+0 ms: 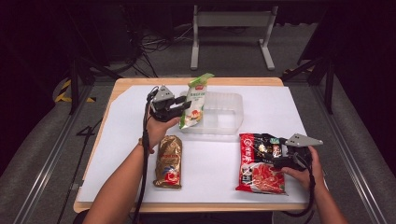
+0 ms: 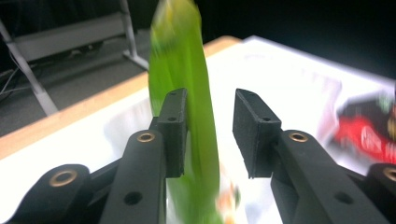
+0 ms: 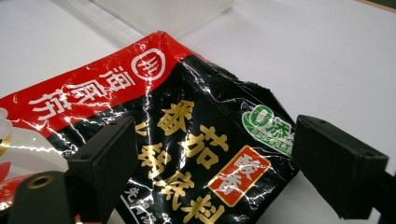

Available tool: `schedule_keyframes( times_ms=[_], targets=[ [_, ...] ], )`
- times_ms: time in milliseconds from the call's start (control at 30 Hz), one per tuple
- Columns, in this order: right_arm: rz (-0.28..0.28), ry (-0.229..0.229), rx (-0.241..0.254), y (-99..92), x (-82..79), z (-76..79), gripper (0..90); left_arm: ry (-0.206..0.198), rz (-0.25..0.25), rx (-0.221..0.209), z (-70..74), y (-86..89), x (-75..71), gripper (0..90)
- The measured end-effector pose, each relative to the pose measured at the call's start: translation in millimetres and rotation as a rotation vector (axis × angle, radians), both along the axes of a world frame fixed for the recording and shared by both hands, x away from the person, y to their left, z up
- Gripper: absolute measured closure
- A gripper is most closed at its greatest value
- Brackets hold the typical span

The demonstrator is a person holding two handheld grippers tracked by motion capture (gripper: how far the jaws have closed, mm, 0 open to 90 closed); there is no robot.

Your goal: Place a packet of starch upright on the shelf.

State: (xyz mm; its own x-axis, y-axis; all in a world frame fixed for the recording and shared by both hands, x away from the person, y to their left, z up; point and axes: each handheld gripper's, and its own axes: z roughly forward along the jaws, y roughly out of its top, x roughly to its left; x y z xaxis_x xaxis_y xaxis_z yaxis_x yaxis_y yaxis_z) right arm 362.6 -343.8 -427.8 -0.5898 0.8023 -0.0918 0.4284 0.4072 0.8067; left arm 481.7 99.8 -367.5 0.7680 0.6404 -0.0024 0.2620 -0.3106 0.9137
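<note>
table (image 1: pixel 126 84): wood, white sheet (image 1: pixel 280 112) | on sheet: clear tray (image 1: pixel 224 116), gold bag (image 1: pixel 169 161), red packet (image 1: pixel 259 163), perhaps soup base

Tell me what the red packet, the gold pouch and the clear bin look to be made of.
Red packet: glossy plastic film, going by its sharp crinkles and bright glare streaks.
Gold pouch: probably metallised foil laminate; it has a shiny gold surface with soft creases.
Clear bin: likely rigid translucent plastic, since the white table cover shows through its walls.
</note>
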Motion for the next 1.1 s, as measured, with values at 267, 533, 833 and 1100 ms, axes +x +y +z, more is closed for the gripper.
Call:
schedule_keyframes(
  times_ms=[267, 533, 833, 1100],
  targets=[
    [0.004, 0.005, -0.005, 2.2, 0.6, -0.9, 15.2, 0.025, -0.046, 0.114, -13.3, 9.3, -8.7, 66.4],
    [0.008, 0.008, -0.006, 2.9, 0.9, -1.7, 15.2, 0.001, -0.110, 0.332, -23.0, -12.3, -13.4, 69.6],
    [0.010, 0.011, -0.006, 2.5, 0.2, -1.9, 15.3, 0.025, -0.103, 0.410, -26.5, -22.0, -5.9, 89.6],
    [0.010, 0.017, -0.006, 2.4, 1.1, -3.4, 15.3, -0.022, -0.103, 0.378, -16.2, -12.6, -14.6, 78.1]
  ],
)
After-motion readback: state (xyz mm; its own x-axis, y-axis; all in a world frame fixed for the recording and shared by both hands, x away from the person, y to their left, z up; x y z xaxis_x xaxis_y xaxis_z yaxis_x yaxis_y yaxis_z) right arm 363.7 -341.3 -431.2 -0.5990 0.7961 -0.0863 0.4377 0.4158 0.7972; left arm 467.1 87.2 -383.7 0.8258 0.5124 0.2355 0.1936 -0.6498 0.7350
